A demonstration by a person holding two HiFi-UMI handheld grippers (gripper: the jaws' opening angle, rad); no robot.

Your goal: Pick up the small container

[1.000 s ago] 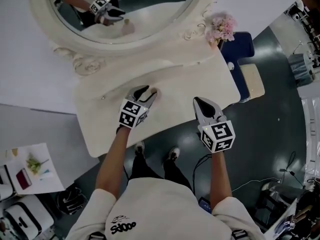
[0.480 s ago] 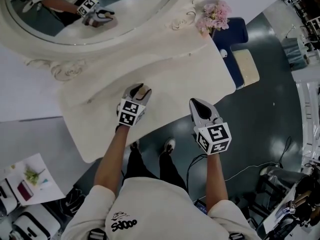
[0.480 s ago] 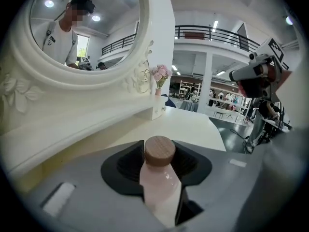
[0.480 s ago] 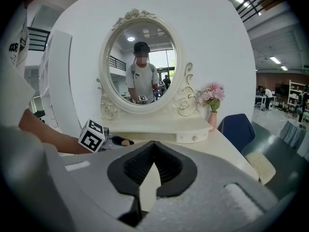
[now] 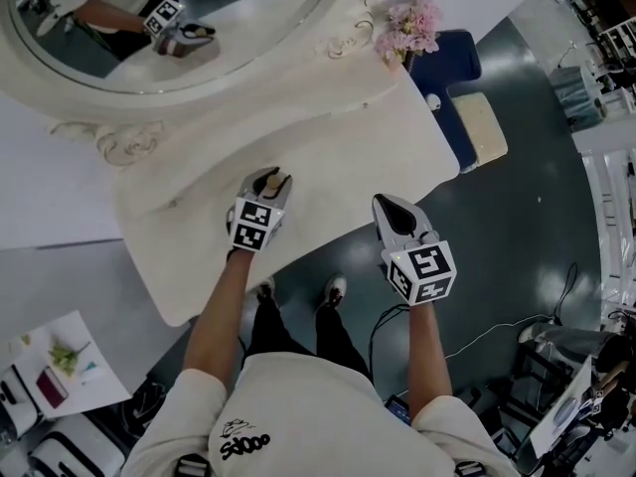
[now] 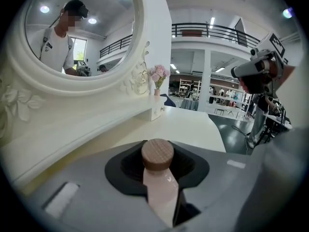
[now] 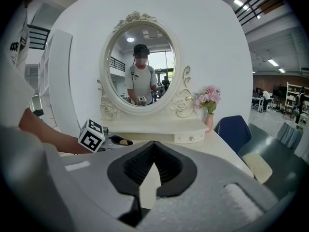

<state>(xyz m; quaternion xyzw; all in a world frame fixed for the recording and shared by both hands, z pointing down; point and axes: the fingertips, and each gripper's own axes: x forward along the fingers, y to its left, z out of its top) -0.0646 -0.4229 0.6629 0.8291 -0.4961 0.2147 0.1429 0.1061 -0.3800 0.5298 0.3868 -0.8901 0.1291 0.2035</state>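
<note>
The small container (image 6: pixel 158 168) is a pale pink bottle with a round wooden cap. It stands between the jaws of my left gripper (image 6: pixel 161 187), which are closing and press on its body. From the head view, the left gripper (image 5: pixel 273 179) sits over the middle of the white dressing table (image 5: pixel 338 157), with the bottle (image 5: pixel 282 181) at its tips. My right gripper (image 5: pixel 390 205) hovers at the table's front edge, shut and holding nothing. In the right gripper view its jaws (image 7: pixel 145 187) meet at the tips, and the left gripper (image 7: pixel 118 141) shows at the left.
An oval mirror (image 5: pixel 149 38) in an ornate white frame stands at the back of the table. A vase of pink flowers (image 5: pixel 409 23) is at the back right corner. A blue chair (image 5: pixel 447 63) and a cream cushion (image 5: pixel 479 127) stand on the dark floor to the right.
The left gripper has slid forward around the bottle and its jaws have narrowed onto it. The right gripper has barely moved.
</note>
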